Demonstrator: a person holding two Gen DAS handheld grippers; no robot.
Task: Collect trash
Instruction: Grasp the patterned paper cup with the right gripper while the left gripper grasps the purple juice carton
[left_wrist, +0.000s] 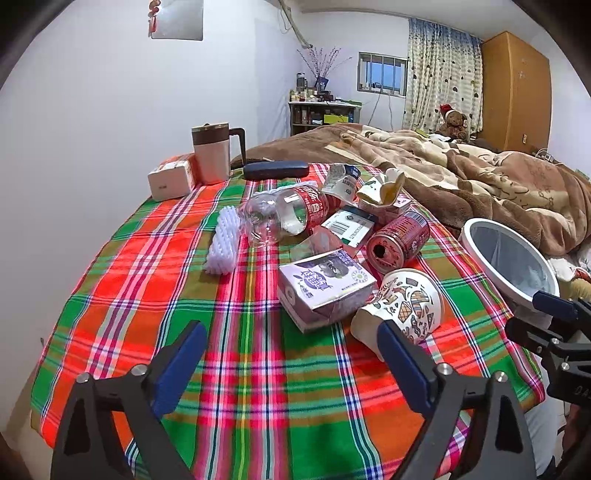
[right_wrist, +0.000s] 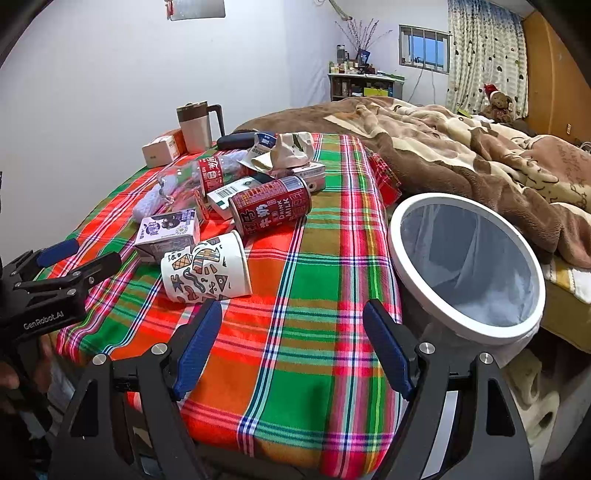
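Note:
Trash lies in a heap on the plaid tablecloth: a patterned paper cup on its side, a purple milk carton, a red drink can, a clear plastic bottle, a white foam net and a crumpled cup. My left gripper is open just short of the carton, its right finger beside the paper cup, nothing between the fingers. My right gripper is open over bare cloth, right of the cup. A white-rimmed bin stands off the table's right edge.
At the table's far left stand a lidded mug, a white box and a dark case. A bed with a brown blanket lies behind the table and bin. A wall runs along the left.

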